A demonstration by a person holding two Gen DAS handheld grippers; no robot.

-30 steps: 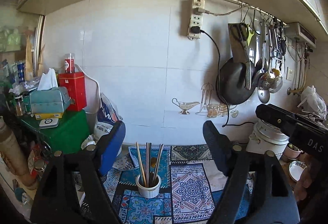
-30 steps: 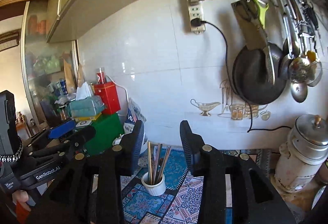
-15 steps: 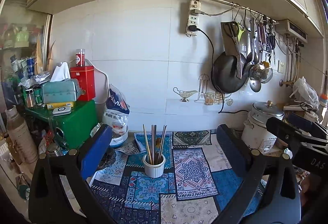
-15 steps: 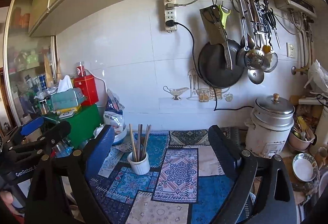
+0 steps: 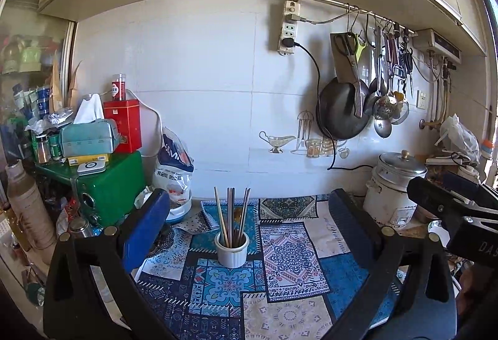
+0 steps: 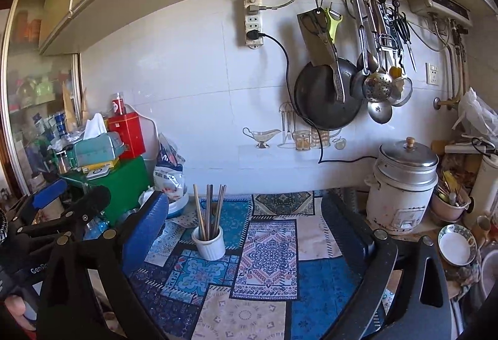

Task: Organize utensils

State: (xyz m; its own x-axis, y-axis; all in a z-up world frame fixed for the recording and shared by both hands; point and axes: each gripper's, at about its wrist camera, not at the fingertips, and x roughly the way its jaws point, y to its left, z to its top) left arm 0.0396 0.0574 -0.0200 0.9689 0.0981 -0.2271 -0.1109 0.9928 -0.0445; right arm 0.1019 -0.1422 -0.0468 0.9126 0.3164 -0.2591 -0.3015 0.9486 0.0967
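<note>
1. Box [image 5: 112, 187], green, sits well left of the cup [image 5: 232, 253], with a bag [image 5: 172, 165] between them; neither crowds it.
2. Left gripper [image 5: 249, 226] hangs above the mat [image 5: 280, 262], fingers spread wide, empty, framing the cup.
3. Chopsticks [image 5: 232, 215] stand upright in the cup at mid-mat: light, stiff, likely slick, best pinched near their top ends.
4. Right gripper [image 6: 246, 225] is likewise spread, empty, with the cup nearer its left finger.
5. Cooker [image 6: 401, 184] stands well right of the cup, clear of any reach.
</note>
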